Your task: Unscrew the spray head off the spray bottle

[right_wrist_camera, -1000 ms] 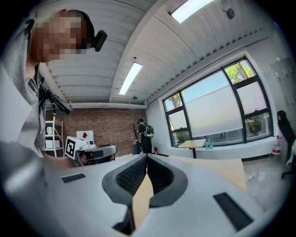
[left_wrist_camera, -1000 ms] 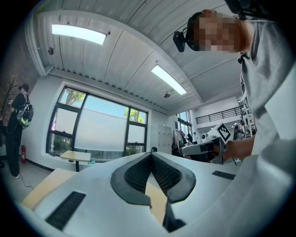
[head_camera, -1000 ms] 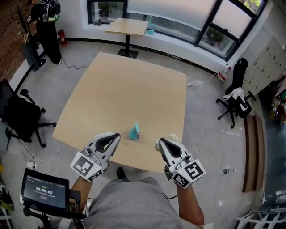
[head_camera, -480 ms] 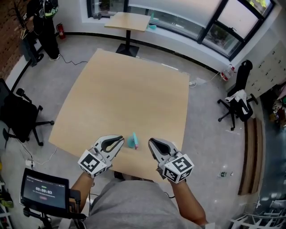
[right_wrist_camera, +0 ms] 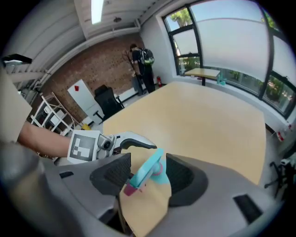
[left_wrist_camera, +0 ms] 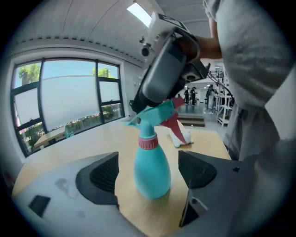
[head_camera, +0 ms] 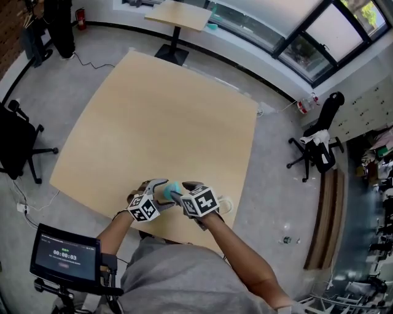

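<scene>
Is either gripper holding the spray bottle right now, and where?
Nothing is gripped yet. Both grippers' jaws have just been opening: the left gripper straddles the body of the spray bottle, the right gripper straddles the spray head, pads not pressing.

left tongs (head_camera: pixel 164 191), right tongs (head_camera: pixel 180 190) opening around bottle (head_camera: pixel 173 186).

— Where's the light from?
— Daylight through the windows (left_wrist_camera: pixel 69 97) beyond the fingers (left_wrist_camera: pixel 104 173), plus a glaring ceiling strip (left_wrist_camera: pixel 141 13) above them.
— Sharp?
— Mostly; the spray bottle (left_wrist_camera: pixel 151 171) between the fingers smears slightly, and edges bow into black corners.
</scene>
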Demonstrator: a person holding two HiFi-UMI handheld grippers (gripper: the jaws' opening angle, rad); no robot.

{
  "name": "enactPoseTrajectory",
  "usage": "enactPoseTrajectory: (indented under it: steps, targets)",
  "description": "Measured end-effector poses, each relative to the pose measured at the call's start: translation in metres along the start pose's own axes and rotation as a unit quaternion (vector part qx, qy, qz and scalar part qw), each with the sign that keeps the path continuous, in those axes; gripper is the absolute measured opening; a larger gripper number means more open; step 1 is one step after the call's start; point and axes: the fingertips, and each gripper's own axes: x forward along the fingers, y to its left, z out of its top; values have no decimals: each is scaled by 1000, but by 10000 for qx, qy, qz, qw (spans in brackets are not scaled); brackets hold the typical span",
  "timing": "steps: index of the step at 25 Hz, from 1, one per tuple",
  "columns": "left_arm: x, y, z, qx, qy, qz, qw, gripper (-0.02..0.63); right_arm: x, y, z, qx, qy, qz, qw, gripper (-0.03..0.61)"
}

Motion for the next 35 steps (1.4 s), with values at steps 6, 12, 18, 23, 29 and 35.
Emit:
enactPoseTrajectory:
  steps: [6, 12, 18, 23, 29, 35]
  targets:
    - [66, 5, -28, 622, -146, -598, 9962, 391, 67, -20, -11, -452, 1501, -162, 9875, 112]
    - [73, -12, -18, 26, -525, -1017, 9934, 330, 54, 1, -37, -4271, 2354, 365, 8723, 95]
    - [77, -15, -11, -51, -545, -1009, 9934, 330, 36, 2, -57, -7936, 2232, 1214, 5528, 95]
    - [84, 6, -3, -675, -635, 250, 9954, 330, -3, -38, 0, -4696, 1240, -342, 8735, 273]
    - [87, 17, 1, -1144, -504, 1417, 9820, 330, 14, -40, -1, -346, -58, -734, 9967, 281]
    - [88, 6, -4, -824, -614, 709, 9922, 330, 54, -25, -44, -3652, 1390, 19, 9205, 132]
